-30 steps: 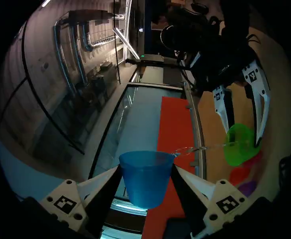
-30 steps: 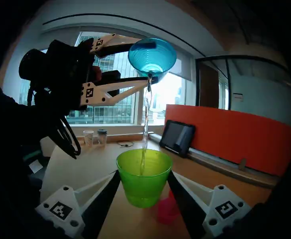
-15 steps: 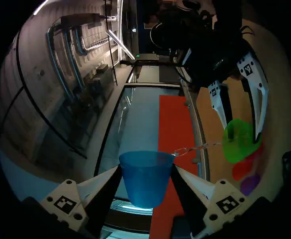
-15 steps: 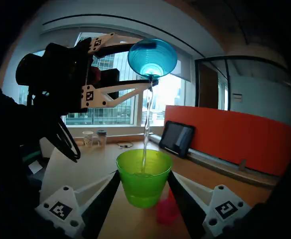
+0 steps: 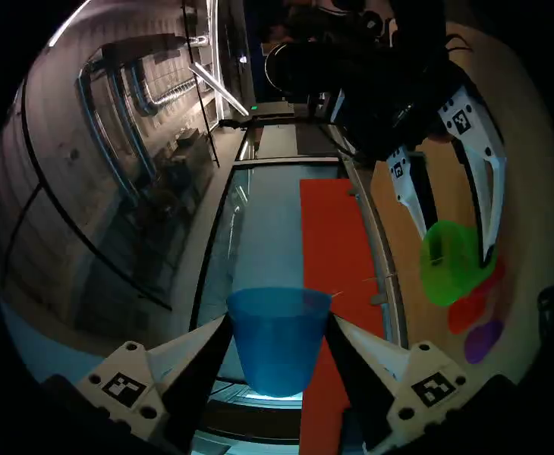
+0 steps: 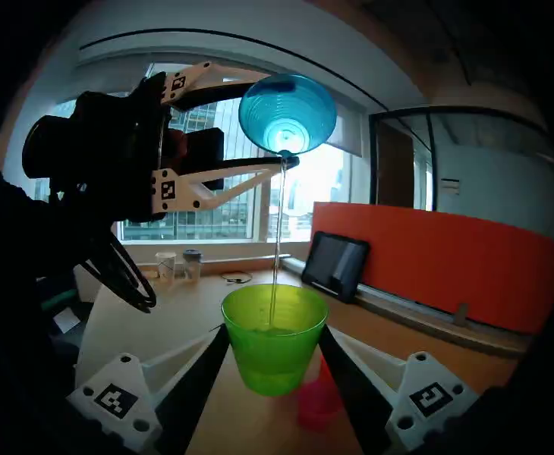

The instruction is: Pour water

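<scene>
Over desk (image 6: 163, 303), left tool (image 5: 278, 326) tilts blue cup (image 6: 287, 114) above green cup (image 6: 275, 337).

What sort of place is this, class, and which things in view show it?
Most likely an office: a wooden desk runs under large windows facing city high-rises, with an orange partition and a propped-up tablet along its edge.

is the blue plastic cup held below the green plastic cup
No, the blue plastic cup hangs above the green plastic cup, pouring down.
</scene>
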A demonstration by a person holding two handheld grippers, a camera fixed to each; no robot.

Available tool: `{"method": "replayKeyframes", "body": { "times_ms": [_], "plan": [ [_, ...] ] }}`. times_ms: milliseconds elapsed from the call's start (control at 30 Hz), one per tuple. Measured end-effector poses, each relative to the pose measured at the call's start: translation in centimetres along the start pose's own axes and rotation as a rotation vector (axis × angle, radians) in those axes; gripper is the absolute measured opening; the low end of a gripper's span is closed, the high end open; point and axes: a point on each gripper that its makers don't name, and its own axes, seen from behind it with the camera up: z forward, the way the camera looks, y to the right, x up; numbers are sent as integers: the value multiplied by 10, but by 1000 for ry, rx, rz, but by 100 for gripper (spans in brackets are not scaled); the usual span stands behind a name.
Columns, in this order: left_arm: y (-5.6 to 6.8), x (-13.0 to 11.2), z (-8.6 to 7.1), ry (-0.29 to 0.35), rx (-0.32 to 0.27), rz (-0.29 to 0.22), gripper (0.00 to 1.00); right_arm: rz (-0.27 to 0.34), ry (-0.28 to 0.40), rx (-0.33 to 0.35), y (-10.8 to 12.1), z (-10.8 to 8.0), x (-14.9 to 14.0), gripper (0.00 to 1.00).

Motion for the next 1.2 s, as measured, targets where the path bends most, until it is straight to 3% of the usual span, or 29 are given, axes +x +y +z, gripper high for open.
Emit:
{"method": "replayKeyframes", "body": {
  "times_ms": [467,867,967,1200],
  "plan": [
    [0,1,0,-5,0,19,85,0,3,-3,0,1,1,88],
    [-6,-5,4,2,-5,-45,85,1,9,-4,0,0,3,88],
    [-4,-5,3,5,-11,-88,85,3,12,-6,1,-1,4,88],
    [1,-9,1,16,-21,-258,85,6,16,-12,2,-2,5,88]
  ]
}}
